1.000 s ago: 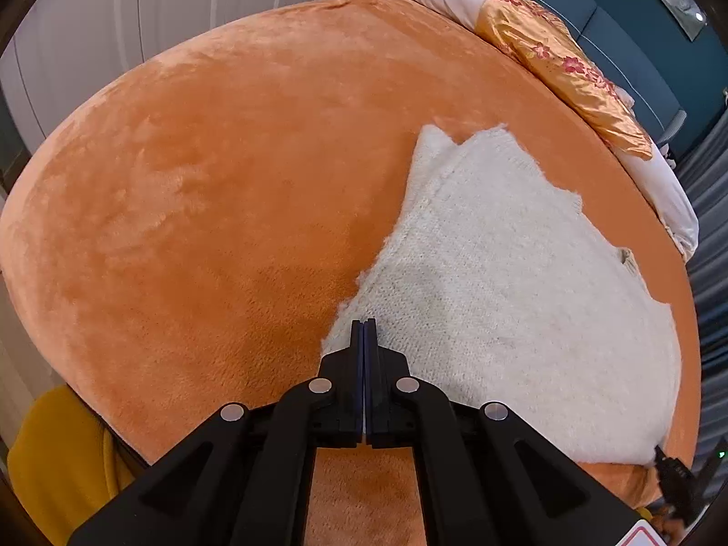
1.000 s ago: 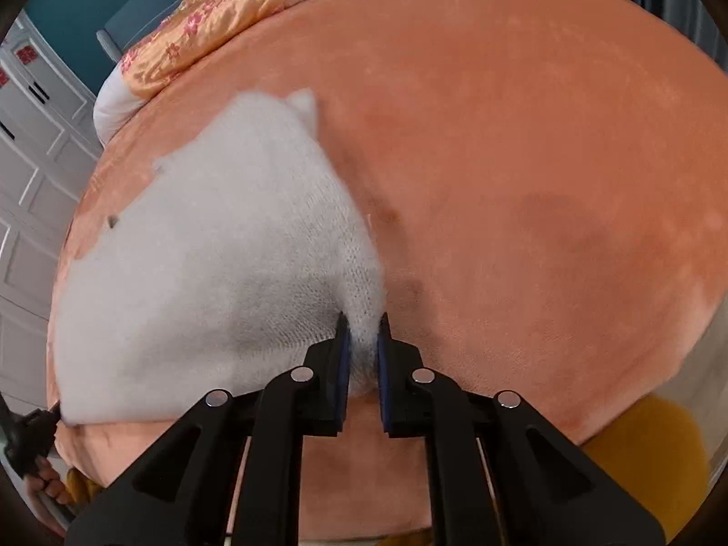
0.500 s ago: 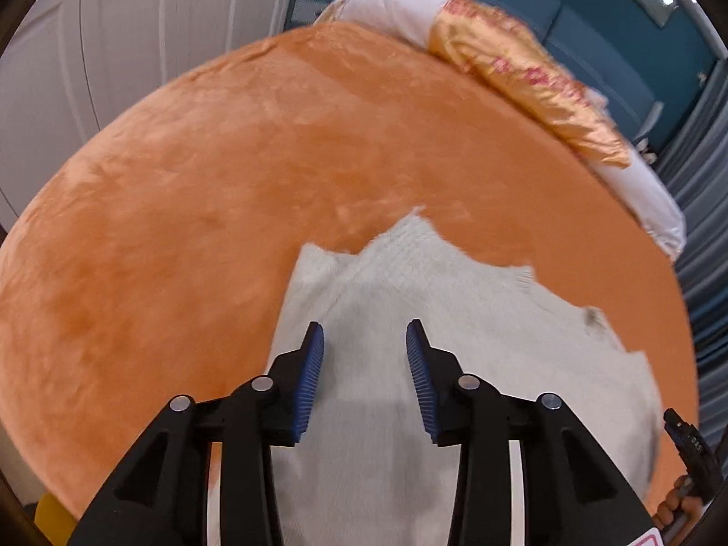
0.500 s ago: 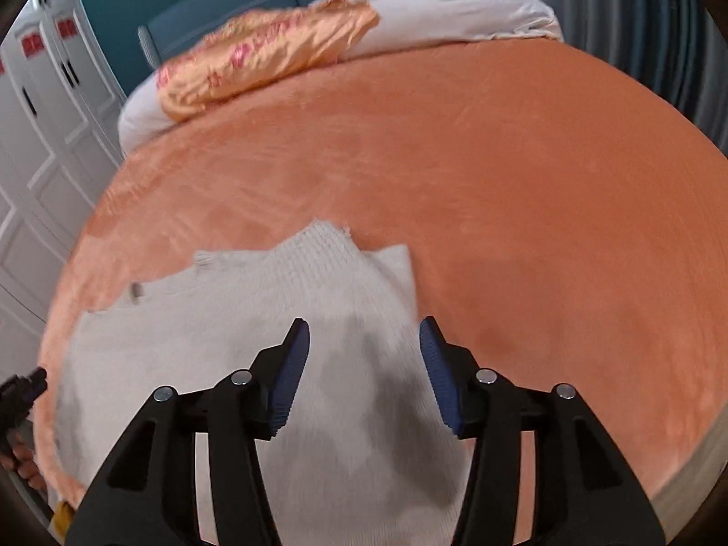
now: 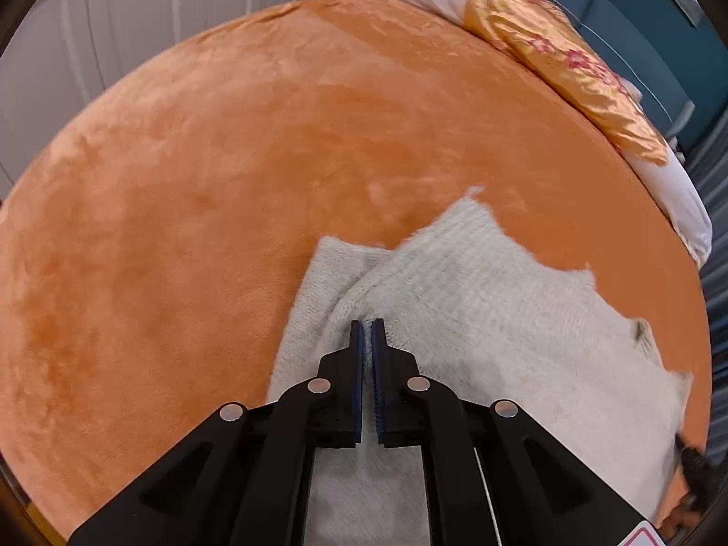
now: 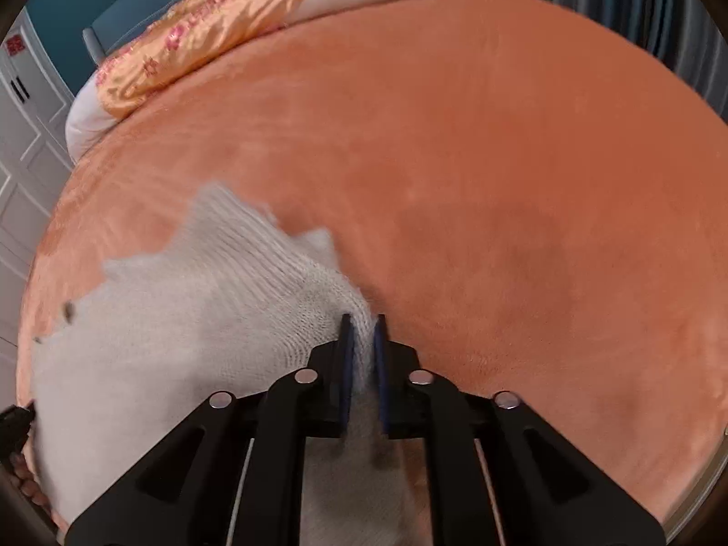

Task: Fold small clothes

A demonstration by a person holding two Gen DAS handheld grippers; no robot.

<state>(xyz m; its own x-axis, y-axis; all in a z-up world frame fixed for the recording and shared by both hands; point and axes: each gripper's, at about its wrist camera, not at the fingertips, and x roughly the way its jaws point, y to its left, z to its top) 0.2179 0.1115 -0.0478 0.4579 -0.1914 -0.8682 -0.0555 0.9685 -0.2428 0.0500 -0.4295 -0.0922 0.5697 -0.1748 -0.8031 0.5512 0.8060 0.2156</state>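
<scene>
A white knit garment (image 5: pixel 477 309) lies on the orange plush bed cover (image 5: pixel 204 173). My left gripper (image 5: pixel 367 332) is shut on a pinched ridge of the knit near the garment's left side. The same garment shows in the right wrist view (image 6: pixel 204 309). My right gripper (image 6: pixel 361 336) is shut on a bunch of the knit at the garment's right edge, with fabric filling the gap between the fingers. The garment's near part is hidden under both grippers.
An orange-gold floral quilt (image 5: pixel 568 63) with white bedding lies along the far edge of the bed, also in the right wrist view (image 6: pixel 204 36). White wardrobe doors (image 5: pixel 113 22) stand at left. Grey curtains (image 6: pixel 659 13) hang at right.
Half a second ago both grippers were open over the garment. Now both have closed on the knit fabric, each pinching up a ridge of it.
</scene>
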